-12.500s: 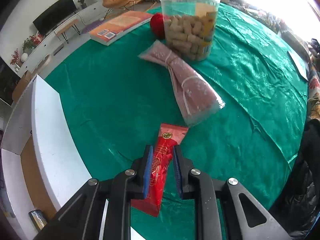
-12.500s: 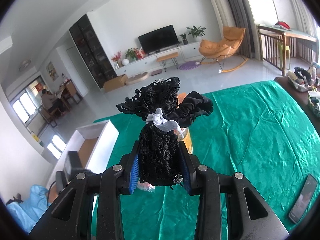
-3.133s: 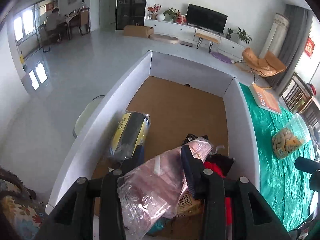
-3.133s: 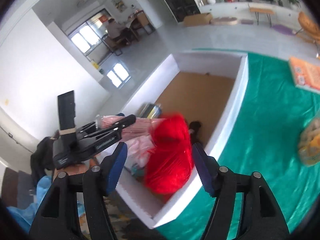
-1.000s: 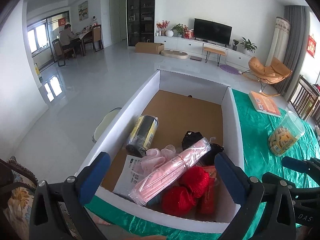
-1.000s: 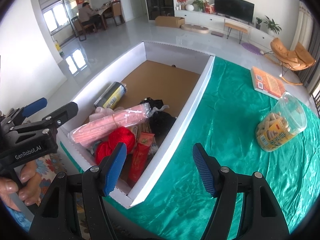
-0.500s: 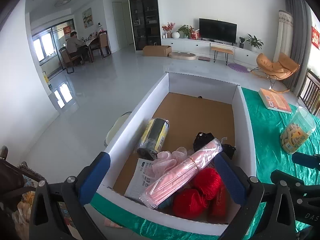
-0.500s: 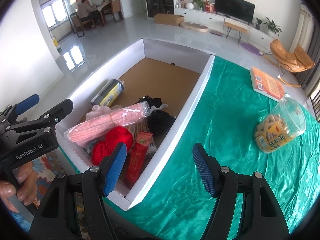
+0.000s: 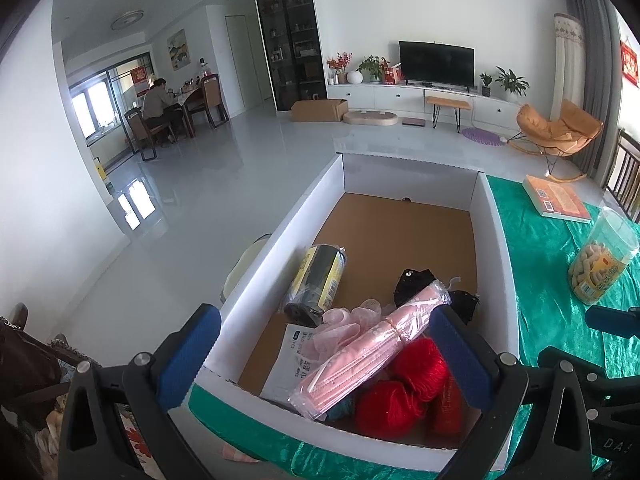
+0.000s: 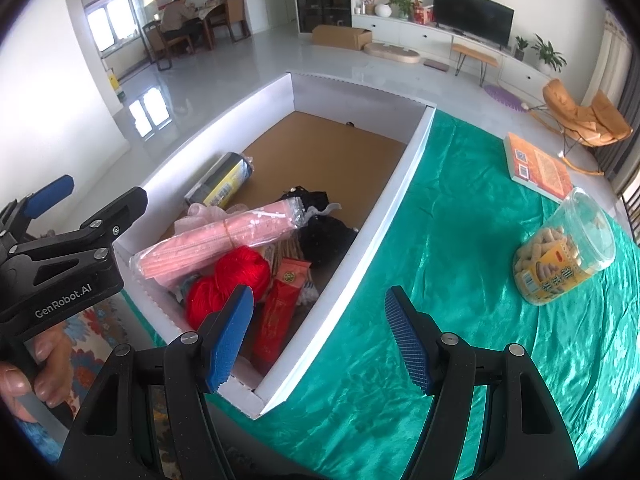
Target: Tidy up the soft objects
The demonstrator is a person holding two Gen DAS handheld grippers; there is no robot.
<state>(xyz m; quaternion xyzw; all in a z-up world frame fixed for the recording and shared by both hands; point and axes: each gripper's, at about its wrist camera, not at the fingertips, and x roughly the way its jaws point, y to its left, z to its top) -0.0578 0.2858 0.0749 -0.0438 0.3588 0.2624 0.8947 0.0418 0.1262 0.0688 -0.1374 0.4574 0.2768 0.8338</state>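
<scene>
Both our tongs stand wide and empty: the left gripper [image 9: 320, 354] hangs over the near end of the white box [image 9: 494, 240], and the right gripper [image 10: 316, 336] straddles the box's near right wall. The soft things already lie in that near end: the pink packet [image 10: 218, 240] with its long axis slanting across the box, the red yarn [image 10: 240, 270] just under it, the black lace [image 10: 320, 232] beyond. We judge nothing soft remains on the green cloth [image 10: 460, 240], only a jar [image 10: 564, 248] and book [image 10: 536, 166] well off toward the right hand.
</scene>
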